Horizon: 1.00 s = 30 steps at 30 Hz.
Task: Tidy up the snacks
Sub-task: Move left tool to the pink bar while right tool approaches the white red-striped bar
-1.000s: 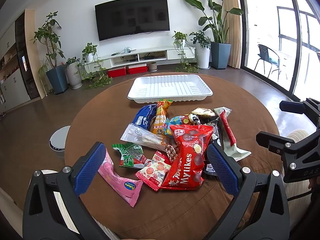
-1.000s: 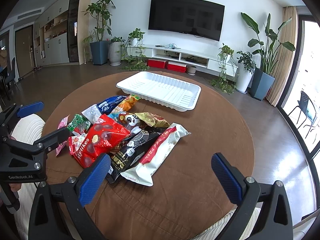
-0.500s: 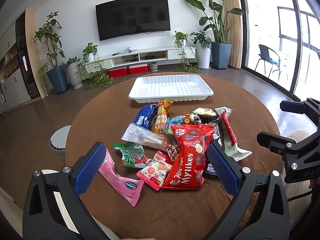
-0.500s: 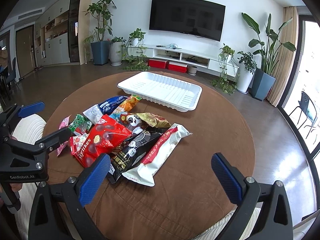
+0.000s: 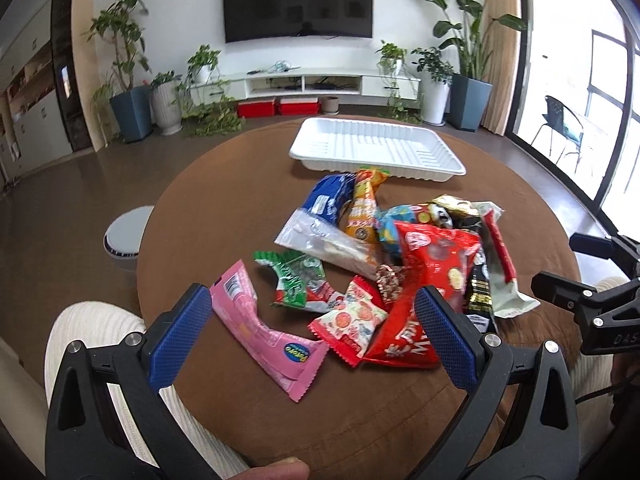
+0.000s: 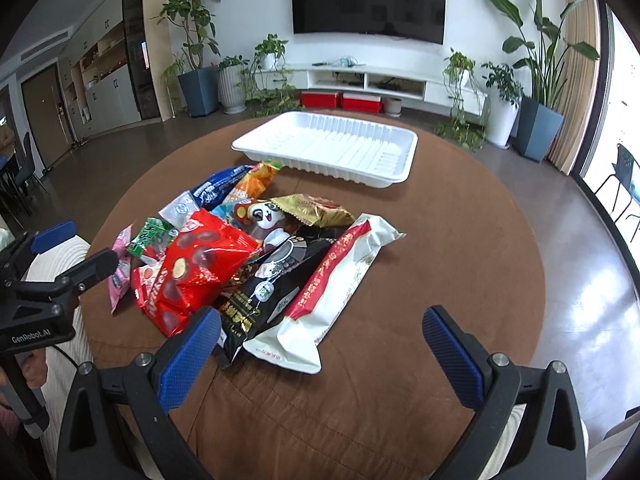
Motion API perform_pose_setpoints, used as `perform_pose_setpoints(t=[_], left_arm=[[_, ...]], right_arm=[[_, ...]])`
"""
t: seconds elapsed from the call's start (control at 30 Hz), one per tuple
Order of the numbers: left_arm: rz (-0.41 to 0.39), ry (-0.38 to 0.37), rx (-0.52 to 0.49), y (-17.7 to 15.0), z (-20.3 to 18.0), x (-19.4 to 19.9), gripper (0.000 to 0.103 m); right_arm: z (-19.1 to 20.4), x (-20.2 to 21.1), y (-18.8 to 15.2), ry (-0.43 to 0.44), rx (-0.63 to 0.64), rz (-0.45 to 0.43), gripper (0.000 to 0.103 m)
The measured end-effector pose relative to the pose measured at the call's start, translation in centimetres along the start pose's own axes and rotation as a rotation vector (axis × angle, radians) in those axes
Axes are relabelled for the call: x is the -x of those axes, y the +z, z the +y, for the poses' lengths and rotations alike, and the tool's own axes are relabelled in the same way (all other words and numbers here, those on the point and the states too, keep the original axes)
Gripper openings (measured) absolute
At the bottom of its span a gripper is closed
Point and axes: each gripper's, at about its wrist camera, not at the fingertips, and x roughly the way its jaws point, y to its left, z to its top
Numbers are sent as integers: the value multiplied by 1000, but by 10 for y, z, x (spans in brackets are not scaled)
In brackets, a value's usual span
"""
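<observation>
A pile of snack packets lies on the round brown table (image 6: 460, 240). My left gripper (image 5: 312, 296) is open just above the near edge of the pile. Between its fingers lie a pink packet (image 5: 264, 332), a small red-and-white packet (image 5: 352, 320) and the corner of a red Mylikes bag (image 5: 424, 280). My right gripper (image 6: 322, 316) is open too, low over the near end of a long white packet with a red stripe (image 6: 340, 280), beside a black packet (image 6: 276, 280). An empty white tray (image 6: 328, 148) sits behind the pile.
Green (image 5: 296, 276), blue (image 5: 324, 208), orange (image 5: 362, 208), panda (image 6: 260, 212) and gold (image 6: 316, 208) packets fill the heap. Cream ribbed fabric (image 5: 88, 332) borders the table's near left edge. A white round object (image 5: 124, 236) stands on the floor to the left. A thumb tip (image 5: 276, 472) shows at the bottom.
Both views have tipped down and come a little closer to the pile, and the left view has also swung left. Both grippers stay open, and no packet has moved.
</observation>
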Motion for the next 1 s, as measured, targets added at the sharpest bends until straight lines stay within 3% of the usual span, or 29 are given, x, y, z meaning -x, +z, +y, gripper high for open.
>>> perform_pose_setpoints(t=[0.23,0.63,1.0], left_arm=[[64,22,88,-3,24,-24,103],[177,5,232,-12,64,-70,103],[226,18,184,-13,58,-93,103]], right_arm=[[-6,-32,6,29,-53,73,103],[-31,-72,0,162,-272,199,101],[-31,-71,1,156,-278,191,103]])
